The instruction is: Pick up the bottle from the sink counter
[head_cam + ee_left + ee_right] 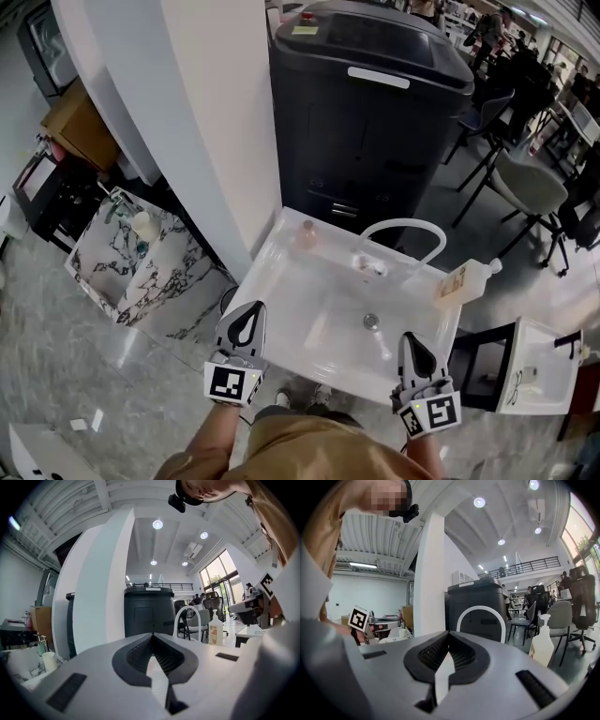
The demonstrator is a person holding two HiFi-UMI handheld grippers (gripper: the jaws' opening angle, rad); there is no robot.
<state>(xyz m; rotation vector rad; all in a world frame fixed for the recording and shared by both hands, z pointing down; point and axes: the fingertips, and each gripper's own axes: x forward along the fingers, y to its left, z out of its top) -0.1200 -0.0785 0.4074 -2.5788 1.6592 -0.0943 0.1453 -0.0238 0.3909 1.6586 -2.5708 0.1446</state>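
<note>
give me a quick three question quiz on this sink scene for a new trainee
1. True or false: the pump bottle stands at the right end of the sink counter.
2. What do the fingers of the left gripper and the right gripper hold? A) the pump bottle B) a cup C) nothing, both are shut and empty
3. Name the white arched thing that rises from the back of the sink.

Key: 1 true. 2 C. 3 the faucet.
</note>
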